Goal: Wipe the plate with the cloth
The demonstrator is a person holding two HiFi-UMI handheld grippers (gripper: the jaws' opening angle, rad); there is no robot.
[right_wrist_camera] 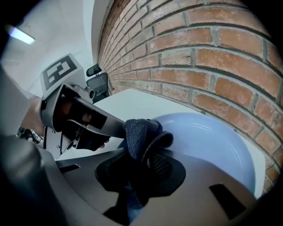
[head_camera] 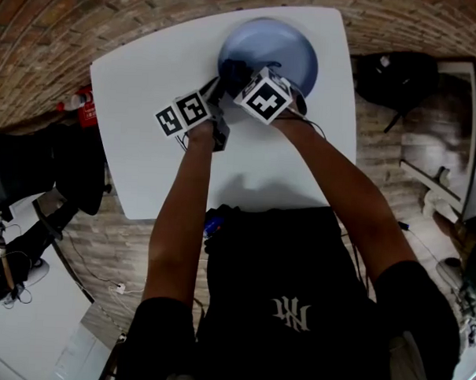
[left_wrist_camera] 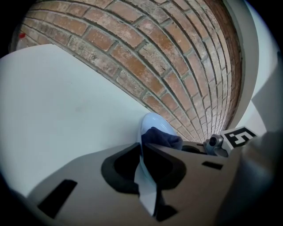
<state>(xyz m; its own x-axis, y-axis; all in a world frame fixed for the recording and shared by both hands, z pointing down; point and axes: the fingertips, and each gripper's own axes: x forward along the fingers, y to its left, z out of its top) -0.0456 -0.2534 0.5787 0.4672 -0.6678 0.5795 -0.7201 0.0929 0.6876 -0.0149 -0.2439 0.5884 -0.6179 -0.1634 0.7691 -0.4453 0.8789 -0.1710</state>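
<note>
in my left gripper view the left gripper [left_wrist_camera: 142, 152] has its jaws drawn nearly together on the rim of the plate [left_wrist_camera: 153, 124]. the pale blue edge runs up between the dark pads, seen edge-on, and both pads sit against it, so i read that as a firm pinch on the plate. just past the jaws, a bunch of the dark blue cloth [left_wrist_camera: 162, 137] pokes up against the plate.

in my right gripper view the right gripper [right_wrist_camera: 142, 161] is clenched on that cloth. the fabric is wadded between the pads and bulges out above them, and its front fold rests against the plate's near rim. the left gripper's body comes in from the left of that frame and reaches the rim just beside the cloth.

from the head view the plate sits at the top centre of the frame, near the far edge of the white tabletop [head_camera: 140, 86], with the cloth over its lower left part. both grippers meet there, close together: the left one at the plate's lower left rim, the right one just beside it over the plate's lower edge. the person's forearms [head_camera: 182, 214] run up to them from the bottom of the frame. a brick wall [left_wrist_camera: 132, 57] rises behind the tabletop.
</note>
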